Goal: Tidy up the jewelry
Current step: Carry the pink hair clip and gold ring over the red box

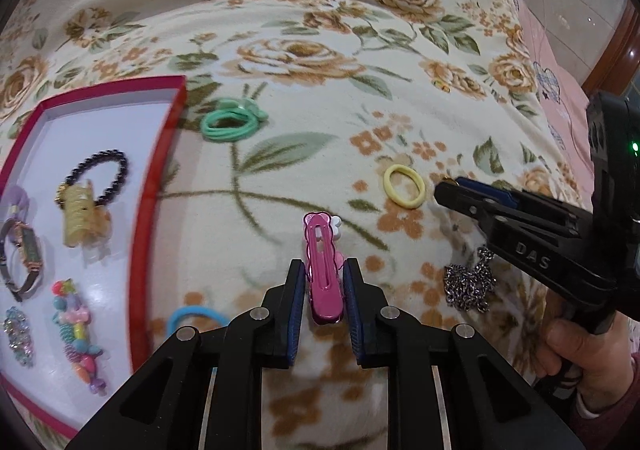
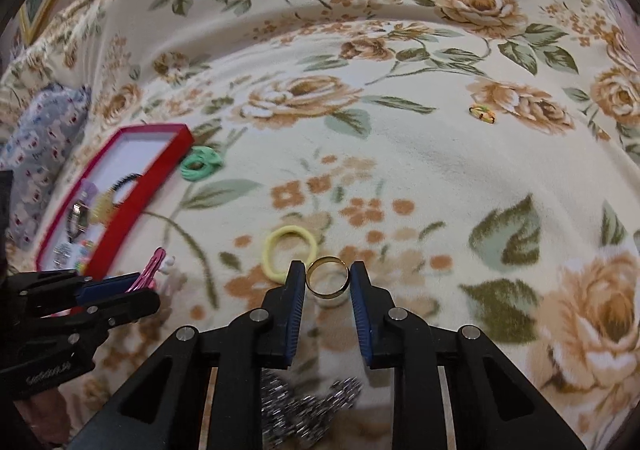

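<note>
My left gripper [image 1: 323, 270] is shut on a pink hair clip [image 1: 322, 270], held above the floral blanket; it also shows in the right wrist view [image 2: 149, 271]. My right gripper [image 2: 327, 277] is shut on a gold ring [image 2: 328, 277]; in the left wrist view the right gripper [image 1: 448, 186] is at the right, beside a yellow hair tie [image 1: 404, 186]. The red box [image 1: 158, 178] with a white inside lies at the left and holds a dark bead bracelet [image 1: 102, 178], a yellow claw clip [image 1: 82, 218], a watch [image 1: 26, 254] and a colourful bead bracelet [image 1: 78, 330].
On the blanket lie green hair ties [image 1: 232, 122], a blue hair tie [image 1: 196, 318], a silver chain [image 1: 470, 282] and a small yellow-green elastic [image 2: 483, 113]. A patterned pillow [image 2: 44, 138] lies left of the box. A pink sheet [image 1: 560, 82] edges the blanket at the right.
</note>
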